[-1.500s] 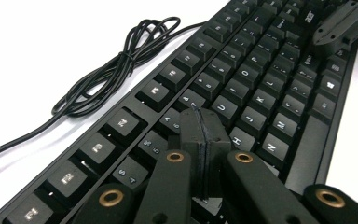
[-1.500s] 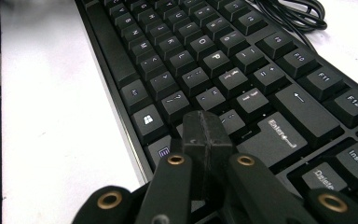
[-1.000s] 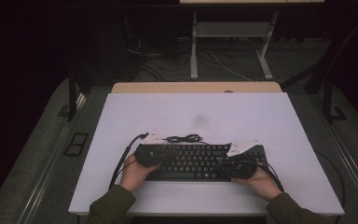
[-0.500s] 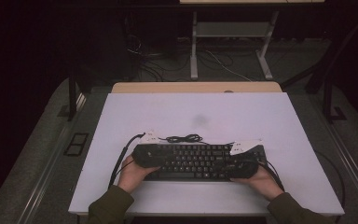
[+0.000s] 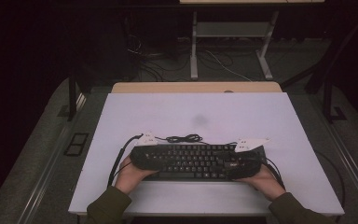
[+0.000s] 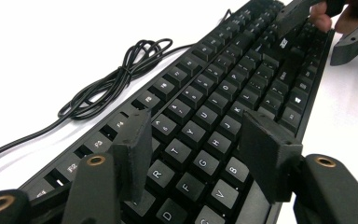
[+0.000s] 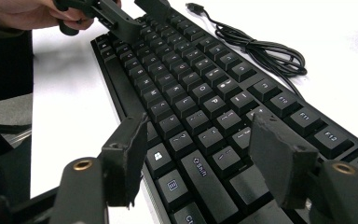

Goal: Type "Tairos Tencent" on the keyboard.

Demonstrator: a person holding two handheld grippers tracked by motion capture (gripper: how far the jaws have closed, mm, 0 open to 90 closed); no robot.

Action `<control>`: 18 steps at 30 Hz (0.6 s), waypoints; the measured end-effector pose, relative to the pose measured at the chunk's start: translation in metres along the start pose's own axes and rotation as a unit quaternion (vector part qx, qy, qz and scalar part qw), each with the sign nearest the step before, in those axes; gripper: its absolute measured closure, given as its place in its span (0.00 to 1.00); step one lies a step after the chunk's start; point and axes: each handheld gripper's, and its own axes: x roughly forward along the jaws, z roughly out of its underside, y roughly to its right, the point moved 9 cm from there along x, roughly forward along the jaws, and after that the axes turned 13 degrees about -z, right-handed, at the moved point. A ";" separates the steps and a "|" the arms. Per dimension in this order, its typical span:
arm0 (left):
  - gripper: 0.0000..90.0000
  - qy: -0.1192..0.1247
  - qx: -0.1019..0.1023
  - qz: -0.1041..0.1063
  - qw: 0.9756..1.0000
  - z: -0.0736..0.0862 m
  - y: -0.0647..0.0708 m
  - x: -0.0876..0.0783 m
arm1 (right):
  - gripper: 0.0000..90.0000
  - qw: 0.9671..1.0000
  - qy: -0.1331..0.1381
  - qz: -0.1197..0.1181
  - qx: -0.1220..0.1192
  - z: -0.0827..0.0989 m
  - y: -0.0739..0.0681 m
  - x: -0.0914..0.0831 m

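Observation:
A black keyboard [image 5: 193, 161] lies flat near the table's front edge, its black cable [image 5: 184, 138] coiled just behind it. My left gripper [image 5: 142, 156] is at the keyboard's left end and my right gripper [image 5: 244, 161] at its right end, each held in a hand. In the left gripper view the jaws of the left gripper [image 6: 198, 140] stand apart over the letter keys [image 6: 223, 88]. The right gripper [image 7: 203, 149] is open too, above the shift key and the keys beside it [image 7: 186, 79]. Both pairs of jaws have just been opening, and no pad presses on the keyboard.
The white table top [image 5: 200, 112] stretches behind the keyboard, with a faint grey smudge [image 5: 199, 120] at its middle. A wooden strip [image 5: 196, 87] borders the far edge. Cables [image 5: 116, 161] trail from the grippers. Beyond the table are dark floor and a desk frame [image 5: 228, 46].

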 end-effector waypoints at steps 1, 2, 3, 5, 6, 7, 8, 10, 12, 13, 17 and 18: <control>0.47 0.000 -0.002 0.000 1.000 0.001 0.000 -0.001 | 0.39 1.000 0.001 0.001 0.001 0.000 0.000 0.000; 0.47 0.000 -0.001 -0.003 1.000 0.002 -0.001 -0.002 | 0.38 1.000 0.003 0.000 0.000 -0.001 0.000 0.000; 0.47 0.000 -0.001 -0.004 1.000 0.003 -0.002 -0.003 | 0.38 1.000 0.005 -0.002 0.002 -0.001 -0.001 -0.001; 0.47 0.003 -0.003 -0.005 1.000 0.003 -0.003 -0.007 | 0.38 1.000 0.005 -0.002 0.001 -0.001 -0.001 -0.001; 0.47 0.004 -0.005 -0.006 1.000 0.003 -0.004 -0.009 | 0.38 1.000 0.007 -0.001 0.001 -0.002 -0.001 -0.001; 0.47 0.006 -0.006 -0.008 1.000 0.003 -0.005 -0.010 | 0.38 1.000 0.007 -0.001 0.001 -0.002 -0.001 -0.001; 0.47 0.007 -0.007 -0.009 1.000 0.003 -0.006 -0.011 | 0.38 1.000 0.008 -0.001 0.001 -0.002 -0.001 -0.001; 0.47 0.008 -0.009 -0.012 1.000 0.004 -0.007 -0.013 | 0.37 1.000 0.009 -0.001 0.001 -0.002 -0.001 -0.001; 0.47 0.007 -0.010 -0.013 1.000 0.005 -0.009 -0.015 | 0.37 1.000 0.009 -0.001 0.001 -0.002 -0.001 -0.001; 0.47 0.007 -0.011 -0.014 1.000 0.006 -0.009 -0.017 | 0.37 1.000 0.009 -0.001 0.002 -0.002 0.000 -0.001; 0.47 0.011 -0.011 -0.018 1.000 0.008 -0.013 -0.022 | 0.37 1.000 0.010 -0.001 0.003 -0.002 0.000 -0.002; 0.47 0.011 -0.014 -0.019 1.000 0.008 -0.013 -0.023 | 0.37 1.000 0.011 0.000 0.003 -0.002 0.000 -0.002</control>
